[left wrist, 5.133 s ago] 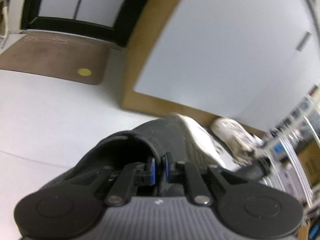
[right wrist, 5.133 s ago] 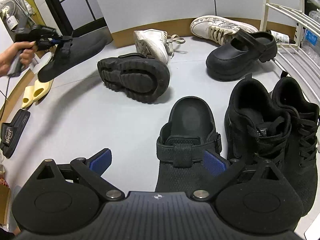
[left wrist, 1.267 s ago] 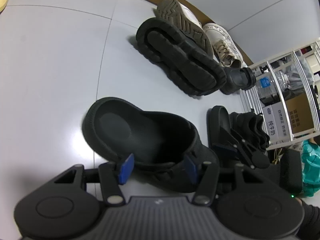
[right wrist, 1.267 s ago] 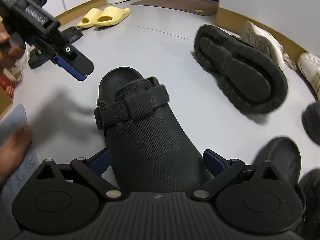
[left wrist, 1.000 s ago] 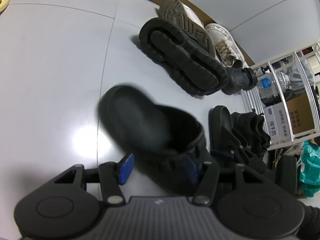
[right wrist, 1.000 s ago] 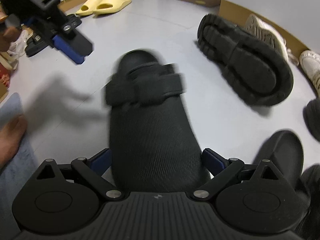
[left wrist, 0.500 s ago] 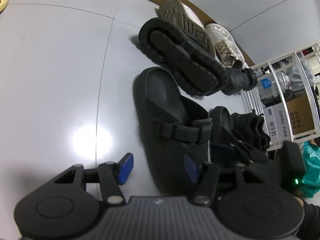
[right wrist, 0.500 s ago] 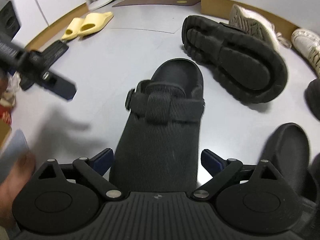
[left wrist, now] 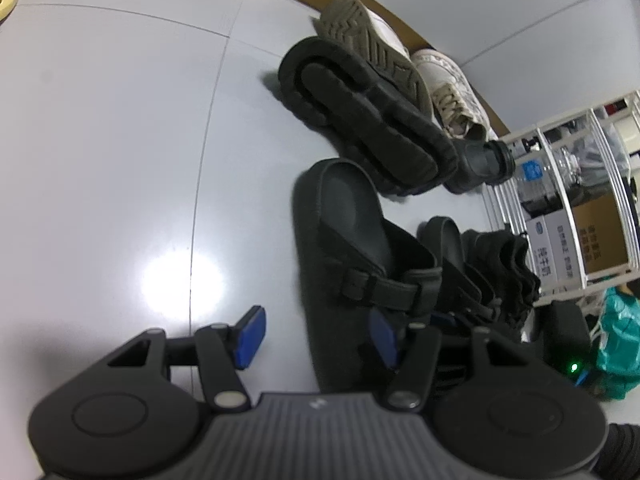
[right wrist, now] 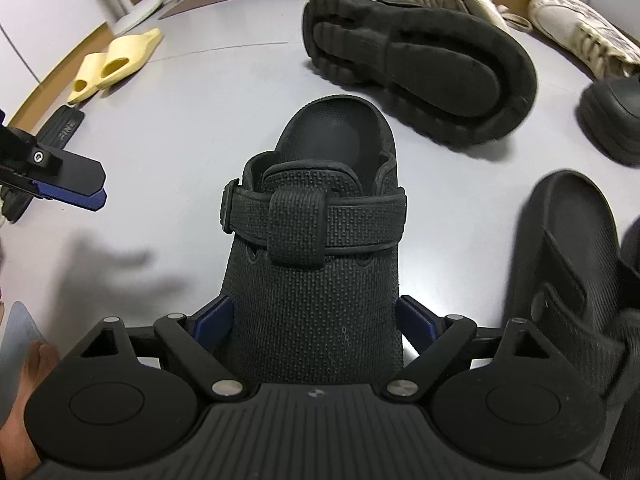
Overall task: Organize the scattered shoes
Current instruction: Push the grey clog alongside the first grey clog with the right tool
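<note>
A black strapped clog (right wrist: 320,264) lies upright on the grey floor, heel pointing away. My right gripper (right wrist: 314,318) is shut on its toe, with a blue pad pressed on each side. The same clog (left wrist: 352,264) shows in the left wrist view, parallel to its mate (left wrist: 444,248). My left gripper (left wrist: 316,336) is open just left of the clog's toe and holds nothing. In the right wrist view one of its fingers (right wrist: 68,184) shows at the far left. The mate (right wrist: 568,248) lies to the right.
An overturned chunky black shoe (right wrist: 420,64) lies just beyond the clog. White sneakers (right wrist: 576,28), a black shoe (right wrist: 612,120) and black sneakers (left wrist: 500,264) lie near a white wire rack (left wrist: 560,200). Yellow slides (right wrist: 116,64) lie at the far left.
The right gripper has swung the clog round and slid it beside its mate, heel now pointing away. The left gripper, which carried the clog five seconds ago, has stayed open and clear of it.
</note>
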Demonstrator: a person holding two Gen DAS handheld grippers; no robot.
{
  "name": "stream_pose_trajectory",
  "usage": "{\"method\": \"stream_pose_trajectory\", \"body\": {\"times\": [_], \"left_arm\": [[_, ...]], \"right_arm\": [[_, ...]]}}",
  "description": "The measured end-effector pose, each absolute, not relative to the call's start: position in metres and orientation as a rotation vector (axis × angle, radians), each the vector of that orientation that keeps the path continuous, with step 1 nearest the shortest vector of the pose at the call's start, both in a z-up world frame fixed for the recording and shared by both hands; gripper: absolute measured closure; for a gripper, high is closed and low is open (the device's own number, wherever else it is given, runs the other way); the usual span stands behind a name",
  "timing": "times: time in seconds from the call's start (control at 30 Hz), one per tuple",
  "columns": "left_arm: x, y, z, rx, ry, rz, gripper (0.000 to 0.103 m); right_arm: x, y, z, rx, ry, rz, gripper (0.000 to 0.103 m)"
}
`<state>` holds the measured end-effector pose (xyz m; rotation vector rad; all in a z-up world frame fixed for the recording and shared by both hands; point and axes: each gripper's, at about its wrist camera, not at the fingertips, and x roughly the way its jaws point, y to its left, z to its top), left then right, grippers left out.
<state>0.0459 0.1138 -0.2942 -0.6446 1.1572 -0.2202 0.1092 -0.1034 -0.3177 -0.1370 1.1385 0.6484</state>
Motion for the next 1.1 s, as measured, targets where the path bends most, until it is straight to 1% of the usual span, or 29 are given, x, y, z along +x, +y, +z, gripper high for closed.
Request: {"method": "stream_pose_trajectory", "body": {"times": [0.2,0.3,0.37,0.6,0.8,0.93,1.1], "left_arm": [[0.053,0.107,-0.291,-0.599,1.141,-0.227,0.043],[0.061,0.101,-0.285,-0.54,1.122,-0.231,0.04],[0.067,0.096,-0.279,-0.508,1.103,-0.235,0.037],[0.077,0.087,-0.278,-0.492,1.098,-0.245,0.037],[0.078,0.083,-0.283,-0.494,1.115,-0.246,0.037],[0.08,0.083,-0.285,-0.498,1.119,-0.248,0.037],[0.078,0.08,-0.284,-0.5,1.106,-0.24,0.036]], "right_arm": [[0.107,-0.119,-0.315,-0.047,1.277,0.458,0.013],[0.104,-0.124,-0.315,-0.032,1.3,0.425,0.013],[0.104,-0.129,-0.316,-0.021,1.303,0.411,0.013],[0.109,-0.155,-0.318,0.05,1.315,0.32,0.015],[0.108,-0.157,-0.317,0.016,1.316,0.365,0.013],[0.103,-0.16,-0.309,-0.085,1.279,0.458,0.013],[0.105,-0.167,-0.298,-0.077,1.271,0.499,0.013]]}}
